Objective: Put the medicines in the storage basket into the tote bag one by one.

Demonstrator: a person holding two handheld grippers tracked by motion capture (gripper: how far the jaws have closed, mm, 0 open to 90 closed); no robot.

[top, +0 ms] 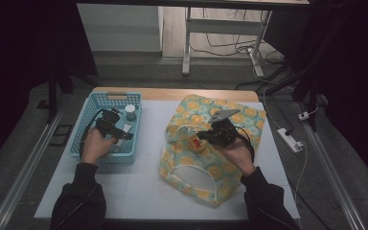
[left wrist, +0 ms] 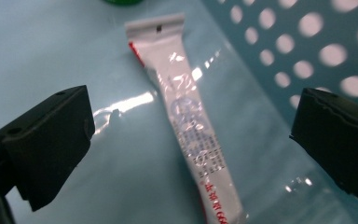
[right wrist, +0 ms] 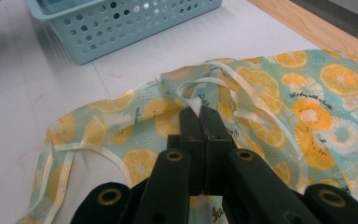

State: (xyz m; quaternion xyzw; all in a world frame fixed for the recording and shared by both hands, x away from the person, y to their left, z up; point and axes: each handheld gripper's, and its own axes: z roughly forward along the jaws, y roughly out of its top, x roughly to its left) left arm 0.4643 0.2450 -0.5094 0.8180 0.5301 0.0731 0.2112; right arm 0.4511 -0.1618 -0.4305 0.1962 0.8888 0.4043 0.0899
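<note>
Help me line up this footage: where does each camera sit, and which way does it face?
High view: above the person's side, looking forward and down at the table; forearms, both hands.
Left gripper view: on the left hand-held gripper, looking into the blue basket at a white tube; open jaws.
Right gripper view: on the right hand-held gripper, jaws shut on the orange-print bag.
Shared: all three show the basket.

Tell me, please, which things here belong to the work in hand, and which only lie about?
In the work:
- tube, between the open left gripper jaws
- bag, its edge pinched by the right gripper
- basket, holding the tube

Lying about:
- small bottle in the basket
- power strip on the floor
</note>
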